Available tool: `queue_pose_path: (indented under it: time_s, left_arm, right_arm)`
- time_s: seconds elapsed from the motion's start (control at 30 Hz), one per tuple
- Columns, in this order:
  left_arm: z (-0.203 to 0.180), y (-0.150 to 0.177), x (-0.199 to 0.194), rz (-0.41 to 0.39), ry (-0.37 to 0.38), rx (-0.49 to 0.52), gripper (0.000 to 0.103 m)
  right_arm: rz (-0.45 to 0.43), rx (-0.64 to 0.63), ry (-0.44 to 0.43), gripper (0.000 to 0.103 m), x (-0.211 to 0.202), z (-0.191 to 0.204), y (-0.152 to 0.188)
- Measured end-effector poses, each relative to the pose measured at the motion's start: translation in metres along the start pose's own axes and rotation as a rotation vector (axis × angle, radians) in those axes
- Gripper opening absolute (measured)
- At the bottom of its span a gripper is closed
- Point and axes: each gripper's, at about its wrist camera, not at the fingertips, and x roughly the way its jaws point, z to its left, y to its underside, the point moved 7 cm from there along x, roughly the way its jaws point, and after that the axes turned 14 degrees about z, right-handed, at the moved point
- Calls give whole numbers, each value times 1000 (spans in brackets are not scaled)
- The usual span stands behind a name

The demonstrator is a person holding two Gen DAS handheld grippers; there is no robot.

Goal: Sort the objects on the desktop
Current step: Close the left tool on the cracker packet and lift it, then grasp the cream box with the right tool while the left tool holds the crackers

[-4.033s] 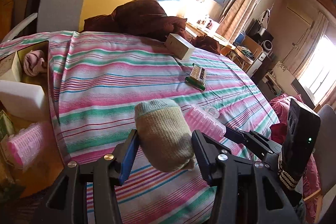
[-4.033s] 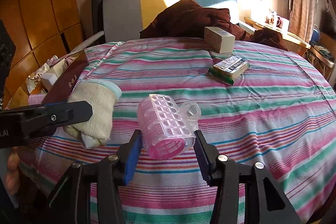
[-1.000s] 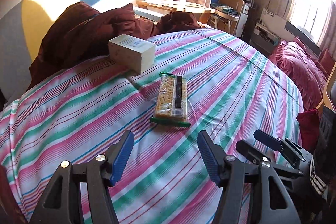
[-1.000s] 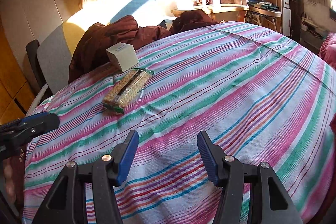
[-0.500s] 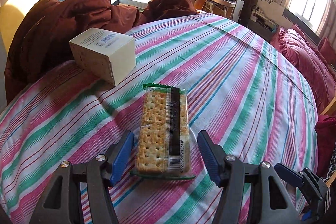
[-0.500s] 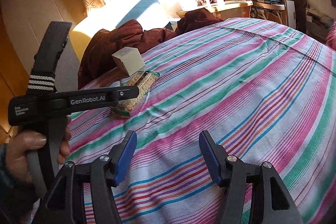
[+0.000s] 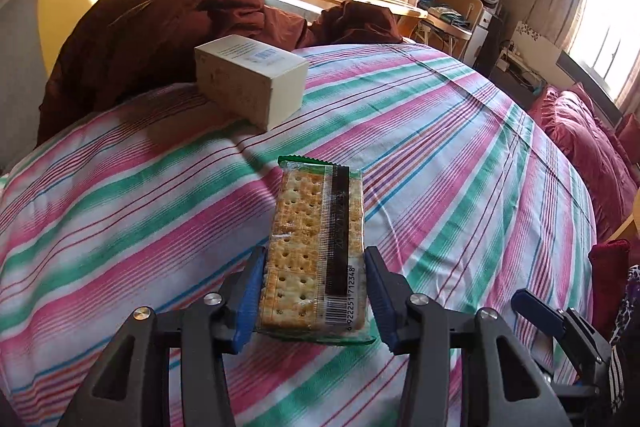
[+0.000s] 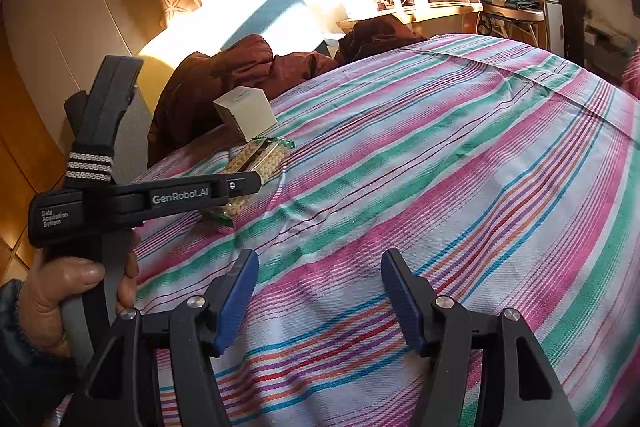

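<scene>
A clear packet of crackers (image 7: 316, 227) with a green end lies lengthwise on the striped cloth (image 7: 460, 155). My left gripper (image 7: 315, 255) straddles its near end. The jaws are closing and both blue pads (image 7: 252, 287) sit against the packet's long sides. In the right wrist view the same packet (image 8: 264, 155) shows past the left gripper's black body, which a hand (image 8: 60, 291) holds. A cream cardboard box (image 7: 252, 83) stands just beyond the packet. My right gripper (image 8: 320, 261) hovers open over bare cloth with nothing between its fingers.
A dark brown garment (image 7: 152, 27) is heaped at the far edge behind the box (image 8: 248, 113). A blue fingertip (image 7: 534, 309) of the right gripper shows at the lower right. A red cushion (image 7: 580, 139) lies beyond the cloth's right edge.
My left gripper has come forward and down over the cracker packet, and its jaws have narrowed onto the packet's sides. The right gripper has stayed where it was.
</scene>
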Motion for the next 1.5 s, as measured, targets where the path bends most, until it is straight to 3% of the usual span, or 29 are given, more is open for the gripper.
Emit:
queue_pose_path:
  time_s: [0.23, 0.47, 0.67, 0.73, 0.93, 1.13, 1.3, 1.37, 1.4, 1.43, 1.5]
  left_arm:
    - [43, 76, -53, -56, -83, -111, 49]
    - [75, 127, -63, -38, -66, -201, 49]
    - [76, 131, -59, -51, -51, -200, 49]
    - [77, 131, -58, -59, -45, -200, 49]
    - [80, 130, -57, -77, -23, -215, 49]
    - [82, 129, -57, -87, -4, -229, 49]
    - [81, 129, -57, -90, 0, -231, 50]
    - [81, 129, -57, -92, 0, -230, 50]
    - [81, 129, -57, -93, 1, -230, 50]
    - [81, 129, -56, -94, 3, -231, 51]
    - [81, 129, -56, -98, 6, -233, 51]
  right_arm:
    - [24, -34, 52, 65, 2, 6, 0]
    - [63, -167, 40, 64, 11, 42, -25]
    - [42, -287, 59, 67, 34, 79, -88]
    - [36, -327, 76, 83, 46, 87, -110]
    - [67, -436, 134, 89, 91, 102, -161]
    - [111, -483, 157, 89, 126, 111, -189]
    - [148, -518, 177, 89, 149, 119, -193]
    - [151, -527, 190, 86, 155, 122, -192]
    - [157, -529, 196, 79, 158, 123, -191]
    - [164, -528, 209, 62, 160, 122, -189]
    - [164, -511, 205, 59, 159, 121, -186]
